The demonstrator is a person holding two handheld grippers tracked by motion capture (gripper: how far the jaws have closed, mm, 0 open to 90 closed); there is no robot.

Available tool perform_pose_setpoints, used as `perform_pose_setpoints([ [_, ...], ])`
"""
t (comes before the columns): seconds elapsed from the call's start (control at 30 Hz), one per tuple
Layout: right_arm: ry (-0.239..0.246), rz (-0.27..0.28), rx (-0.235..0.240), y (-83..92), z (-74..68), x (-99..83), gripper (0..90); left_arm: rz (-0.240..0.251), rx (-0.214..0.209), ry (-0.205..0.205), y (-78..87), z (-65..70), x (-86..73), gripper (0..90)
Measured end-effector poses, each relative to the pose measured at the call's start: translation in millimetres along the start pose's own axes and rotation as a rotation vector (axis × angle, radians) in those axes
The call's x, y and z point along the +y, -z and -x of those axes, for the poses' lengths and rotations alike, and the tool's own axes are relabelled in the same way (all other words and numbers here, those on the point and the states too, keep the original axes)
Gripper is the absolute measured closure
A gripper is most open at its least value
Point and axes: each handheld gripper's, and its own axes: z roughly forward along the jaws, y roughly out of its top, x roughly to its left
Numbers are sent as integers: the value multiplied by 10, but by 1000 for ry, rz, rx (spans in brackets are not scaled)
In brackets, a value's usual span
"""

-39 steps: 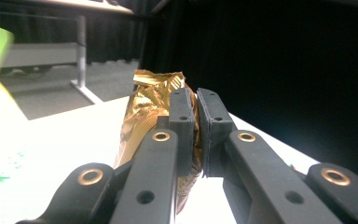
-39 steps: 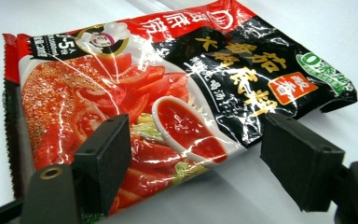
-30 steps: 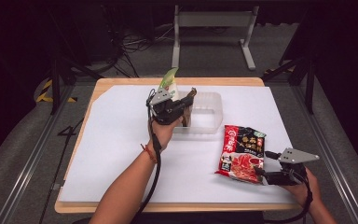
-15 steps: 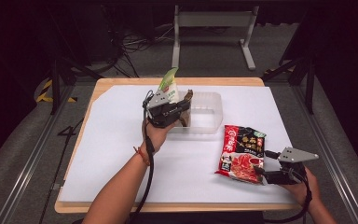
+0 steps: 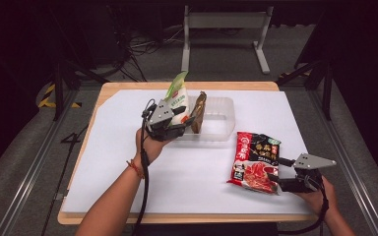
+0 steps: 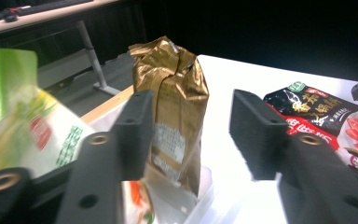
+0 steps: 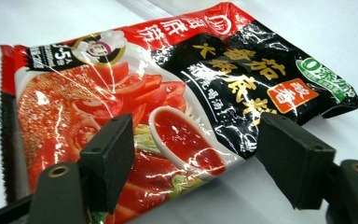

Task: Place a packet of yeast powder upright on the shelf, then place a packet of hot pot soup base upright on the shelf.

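Nearest, the right hand-held gripper (image 5: 281, 173) sits wide open and empty, jaws straddling the red soup-base packet's (image 7: 135, 107) glossy, crinkled edge, flat on the table (image 5: 118, 162); that slick film could slide away when pinched. Farther off, the left hand-held gripper (image 6: 191, 126), open and empty, frames a gold pouch (image 6: 175, 107) standing upright in the clear tray (image 5: 219, 120) beside a green-white bag (image 5: 177, 96); a nudge could topple it.

The left gripper (image 5: 189, 123) is raised, jaws parted (arm outstretched), the right gripper (image 5: 278, 174) low, jaws spread
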Motion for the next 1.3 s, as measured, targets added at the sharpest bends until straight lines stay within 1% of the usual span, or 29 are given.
perform_pose_setpoints([
  [0.03,-6,5,7,1,3,-1,303,-6,-1,-4,25,0,-8,426],
  [0.1,-10,4,10,7,4,-3,311,-17,7,-14,96,16,-33,391],
  [0.13,-11,4,9,10,3,-5,312,-35,11,-29,137,24,-41,363],
  [0.17,-14,5,10,13,1,-9,311,-54,9,-33,162,27,-44,329],
  [0.2,-14,5,9,15,-2,-9,311,-72,20,-36,195,29,-53,303],
  [0.27,-12,6,9,24,-9,-9,309,-81,9,-16,276,18,-101,271],
  [0.33,-11,7,4,26,-12,-7,305,-91,15,-4,339,-1,-161,249],
  [0.4,-17,8,2,22,-4,-4,306,-103,30,-12,397,-19,-222,230],
  [0.43,-17,7,4,16,-3,-1,306,-106,40,-7,425,-23,-252,211],
  [0.47,-12,4,6,10,-7,2,307,-114,39,-6,451,-33,-281,195],
  [0.53,-9,2,9,6,-17,5,308,-123,34,-6,474,-38,-311,183],
  [0.63,5,-4,24,-5,-57,-5,315,-150,32,-26,559,-29,-428,184],
  [0.67,16,-14,24,-8,-69,-15,319,-161,37,-32,589,-20,-475,183],
  [0.7,24,-11,22,1,-77,-23,327,-167,30,-32,611,-21,-516,182],
  [0.77,10,1,30,21,-64,-16,329,-184,19,-16,645,-18,-614,178],
  [0.8,4,5,34,31,-60,-14,330,-201,15,-11,663,-12,-671,175],
  [0.83,0,10,34,36,-59,-14,330,-215,24,-13,691,-2,-716,170],
  [0.9,-3,10,35,36,-62,-14,327,-217,26,-11,713,0,-741,167],
  [0.93,-3,9,38,28,-65,-9,326,-216,20,0,754,-2,-781,167],
  [0.97,-3,9,37,27,-66,-5,326,-218,25,4,780,0,-805,167],
  [1.0,-8,13,38,23,-64,5,327,-220,22,12,849,6,-871,167],
  [1.03,-8,13,38,23,-64,5,327,-220,22,12,849,6,-871,168],
  [1.07,-11,15,40,25,-60,11,327,-227,26,13,893,14,-909,168],
  [1.1,-19,20,44,25,-53,20,329,-233,41,3,940,30,-942,168],
  [1.17,-25,23,38,25,-32,42,337,-227,26,19,1055,35,-1007,184],
  [1.23,-34,26,40,30,-6,56,339,-224,29,23,1133,40,-1052,187],
  [1.3,-45,33,29,37,30,77,338,-229,39,38,1204,37,-1100,185],
])
